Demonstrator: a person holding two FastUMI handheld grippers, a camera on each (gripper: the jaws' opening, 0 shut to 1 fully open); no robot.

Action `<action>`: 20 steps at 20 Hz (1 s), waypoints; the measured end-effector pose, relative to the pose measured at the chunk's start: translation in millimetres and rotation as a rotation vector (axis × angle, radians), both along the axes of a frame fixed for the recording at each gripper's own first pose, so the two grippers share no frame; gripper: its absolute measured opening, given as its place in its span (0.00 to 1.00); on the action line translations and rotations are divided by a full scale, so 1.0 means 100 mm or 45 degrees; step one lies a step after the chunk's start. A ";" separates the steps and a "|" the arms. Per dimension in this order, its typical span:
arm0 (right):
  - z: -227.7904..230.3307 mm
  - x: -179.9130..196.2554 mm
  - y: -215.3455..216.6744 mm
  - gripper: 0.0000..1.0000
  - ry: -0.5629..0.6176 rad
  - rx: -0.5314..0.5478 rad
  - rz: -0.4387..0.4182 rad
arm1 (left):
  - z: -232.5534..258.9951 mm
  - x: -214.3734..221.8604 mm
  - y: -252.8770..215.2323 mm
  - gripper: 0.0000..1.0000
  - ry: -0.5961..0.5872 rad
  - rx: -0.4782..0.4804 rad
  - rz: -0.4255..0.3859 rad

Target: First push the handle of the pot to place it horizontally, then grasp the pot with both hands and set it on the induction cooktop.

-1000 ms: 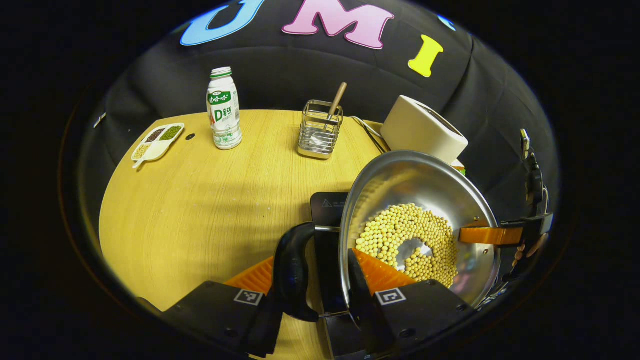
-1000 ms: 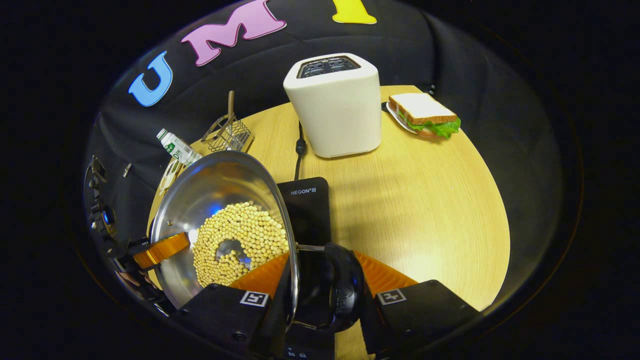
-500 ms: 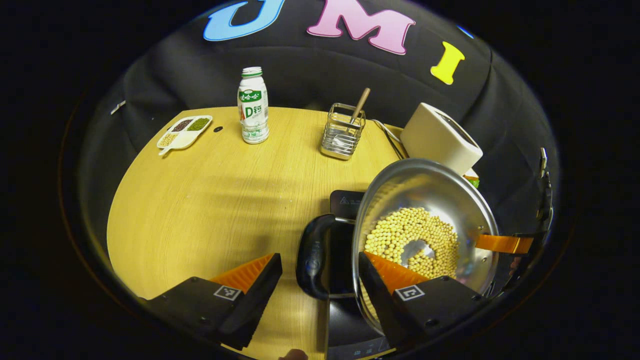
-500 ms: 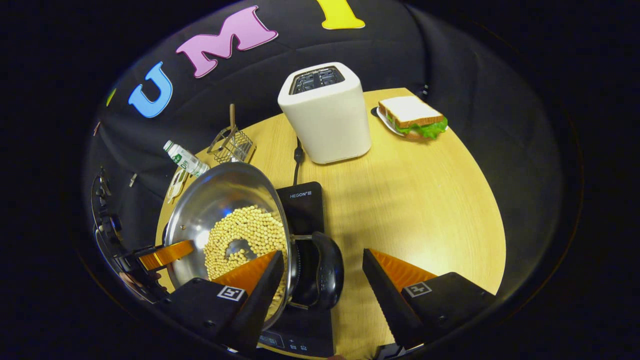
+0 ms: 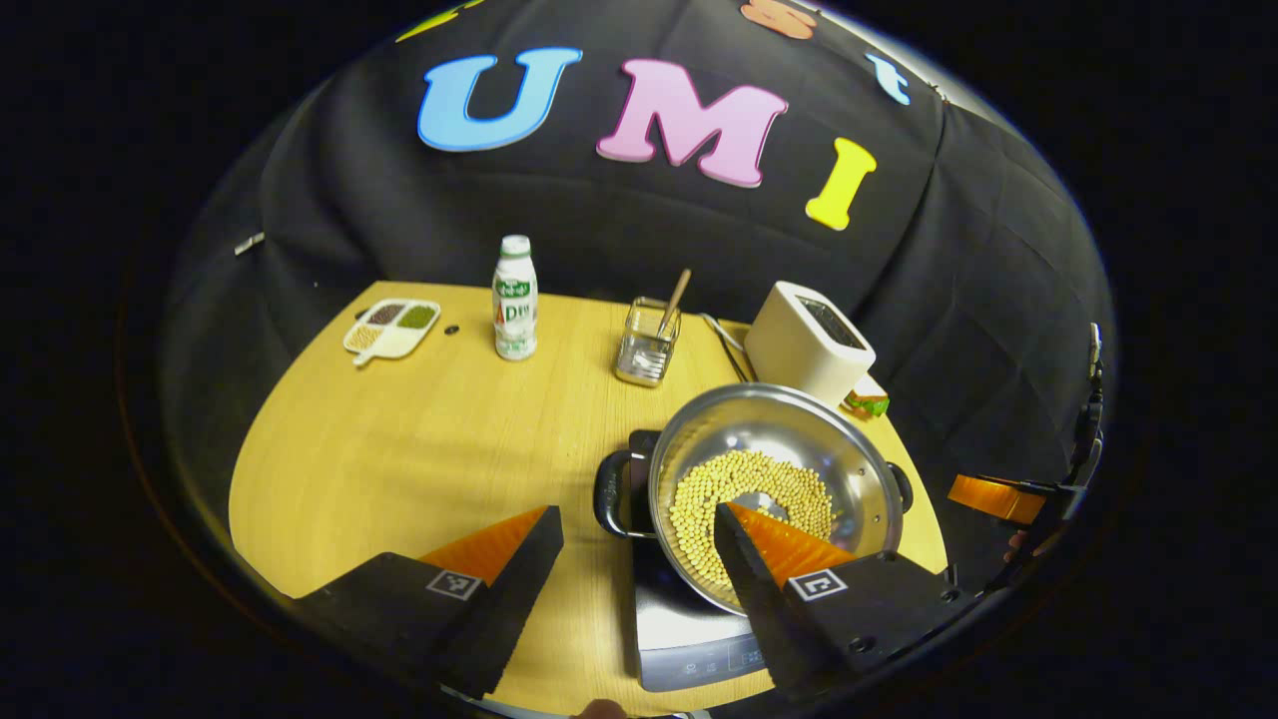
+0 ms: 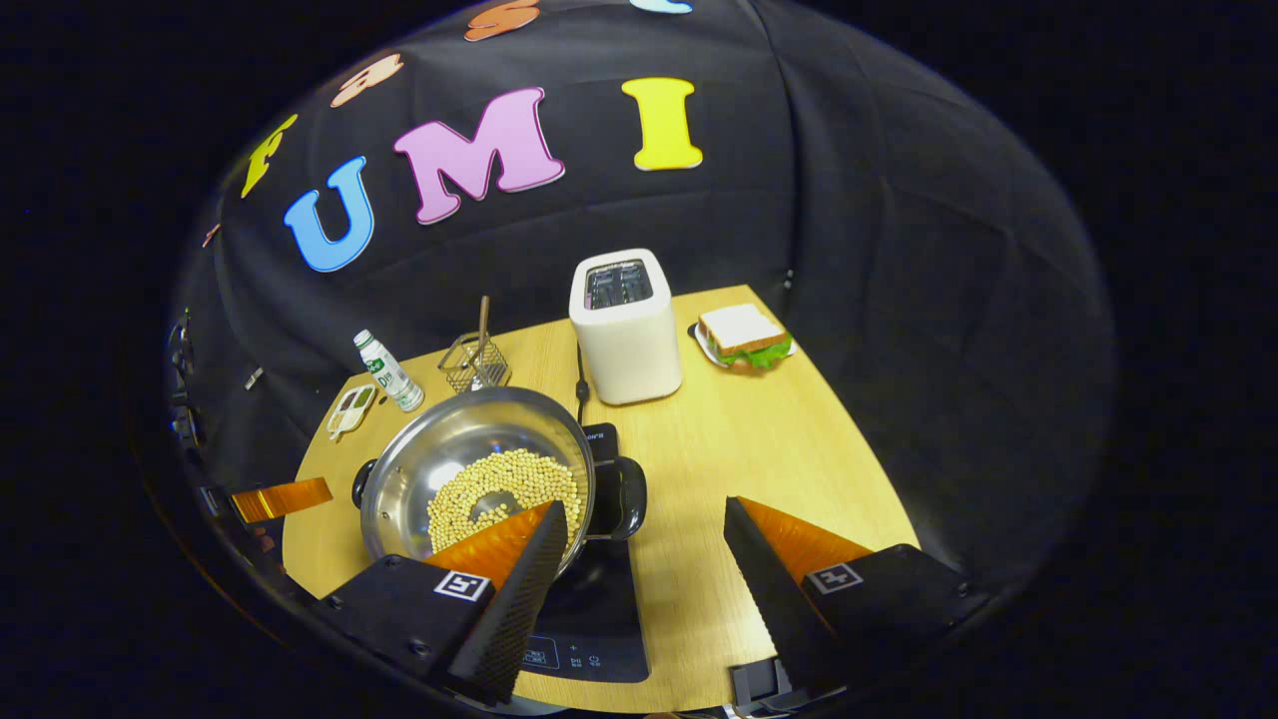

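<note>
Reading the pot (image 5: pixel 769 479) as seated on the induction cooktop (image 5: pixel 689 629), side handles level, so I judge placement done. My left tongs (image 5: pixel 639 559) and right tongs (image 6: pixel 644 559) are spread wide, pinching nothing, above the tabletop (image 5: pixel 399 449).

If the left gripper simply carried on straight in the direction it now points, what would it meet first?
Probably the pot's near black handle, which sits just ahead between the open left gripper's fingers. The steel pot of soybeans on the induction cooktop lies slightly right. Depth is unclear.
</note>
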State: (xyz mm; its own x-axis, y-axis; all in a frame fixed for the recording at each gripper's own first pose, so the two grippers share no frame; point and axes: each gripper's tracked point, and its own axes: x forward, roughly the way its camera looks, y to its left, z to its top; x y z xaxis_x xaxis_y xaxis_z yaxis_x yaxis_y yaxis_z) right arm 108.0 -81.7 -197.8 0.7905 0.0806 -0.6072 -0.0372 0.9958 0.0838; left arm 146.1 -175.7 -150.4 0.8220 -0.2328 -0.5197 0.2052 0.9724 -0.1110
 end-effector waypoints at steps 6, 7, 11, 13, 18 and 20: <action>1.04 -0.43 0.09 0.98 -0.379 0.019 -0.087 | 0.90 -0.56 0.29 0.95 -0.345 0.030 0.004; 1.20 -0.51 0.10 0.99 -0.440 0.037 -0.105 | 1.00 -0.72 0.35 0.95 -0.398 0.054 -0.010; 1.70 -0.88 0.22 0.98 -0.693 0.082 -0.124 | 1.26 -1.21 0.52 0.95 -0.606 0.109 0.012; 1.81 -1.07 0.30 0.98 -0.789 0.038 -0.084 | 1.40 -1.49 0.61 0.95 -0.698 0.104 0.041; 1.84 -1.48 0.45 0.98 -0.838 -0.048 0.011 | 1.61 -2.17 0.86 0.95 -0.849 0.159 0.168; 1.82 -1.61 0.46 0.98 -0.828 -0.059 0.024 | 1.51 -2.38 0.86 0.95 -0.840 0.147 0.171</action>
